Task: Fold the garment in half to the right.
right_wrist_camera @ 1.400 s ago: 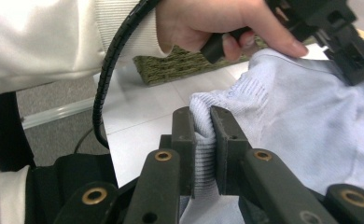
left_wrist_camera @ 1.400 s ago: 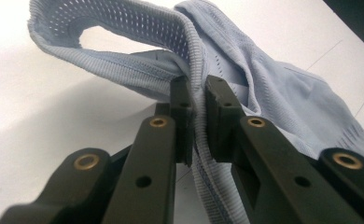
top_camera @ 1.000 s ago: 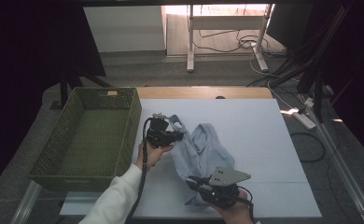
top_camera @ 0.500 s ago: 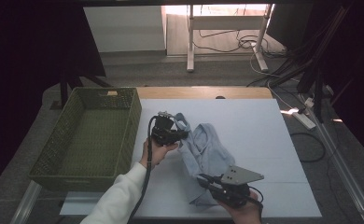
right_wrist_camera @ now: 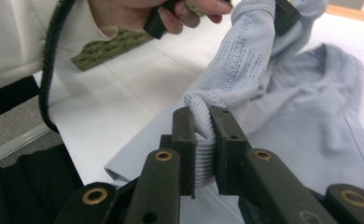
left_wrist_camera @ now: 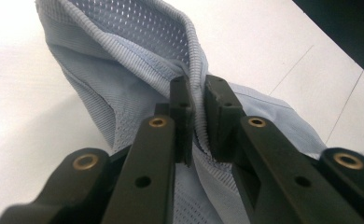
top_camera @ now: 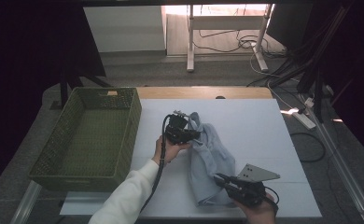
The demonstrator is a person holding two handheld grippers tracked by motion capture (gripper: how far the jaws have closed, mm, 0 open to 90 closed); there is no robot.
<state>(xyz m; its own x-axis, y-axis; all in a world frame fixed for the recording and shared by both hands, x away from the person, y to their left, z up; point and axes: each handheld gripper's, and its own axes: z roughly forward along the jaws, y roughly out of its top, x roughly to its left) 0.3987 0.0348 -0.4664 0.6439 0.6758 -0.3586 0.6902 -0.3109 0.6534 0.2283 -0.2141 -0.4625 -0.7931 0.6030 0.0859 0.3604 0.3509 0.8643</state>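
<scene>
Pale blue mesh-knit garment [top_camera: 208, 161] crumpled on white surface [top_camera: 264, 135] beside woven green basket [top_camera: 91, 140]; ribbed hem pinched by left hand-held gripper [left_wrist_camera: 197, 100], another ribbed fold clamped in right hand-held gripper [right_wrist_camera: 202, 126]

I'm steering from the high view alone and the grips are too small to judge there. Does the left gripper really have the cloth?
Observer: Yes. In the left gripper view the left gripper pinches a ribbed edge of the light blue garment between its pads.
Operator: And the right one?
Observer: The right gripper is shut on a bunched ribbed fold of it.
Operator: Is the cloth between them slack?
Observer: From the right gripper view a band of it rises from those jaws toward the person's left hand, looking fairly taut.
</scene>
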